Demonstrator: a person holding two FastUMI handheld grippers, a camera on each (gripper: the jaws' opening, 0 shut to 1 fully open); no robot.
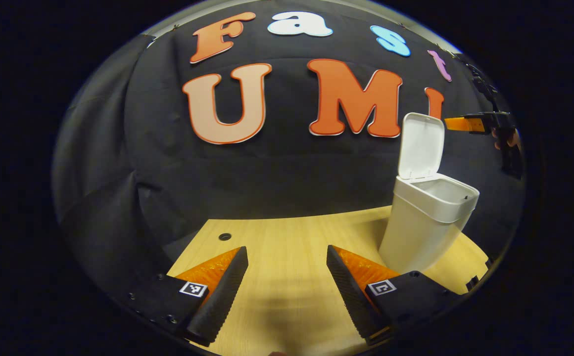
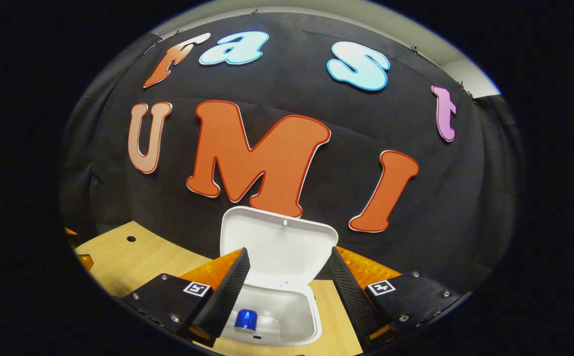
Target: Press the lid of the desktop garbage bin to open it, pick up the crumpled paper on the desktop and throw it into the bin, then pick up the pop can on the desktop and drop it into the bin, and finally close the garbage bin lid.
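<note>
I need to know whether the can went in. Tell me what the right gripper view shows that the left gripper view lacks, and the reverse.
Right gripper view alone: a blue pop can lying inside the bin. Left gripper view alone: the bin's tall outer wall from the side, and the right gripper held beyond the raised lid. Both share the white plastic desktop garbage bin with its lid up, standing on the light wooden table.

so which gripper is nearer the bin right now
Right. The right gripper hangs open directly above the open garbage bin, whose lid is up; the left gripper sits off to its side, over the table.
</note>
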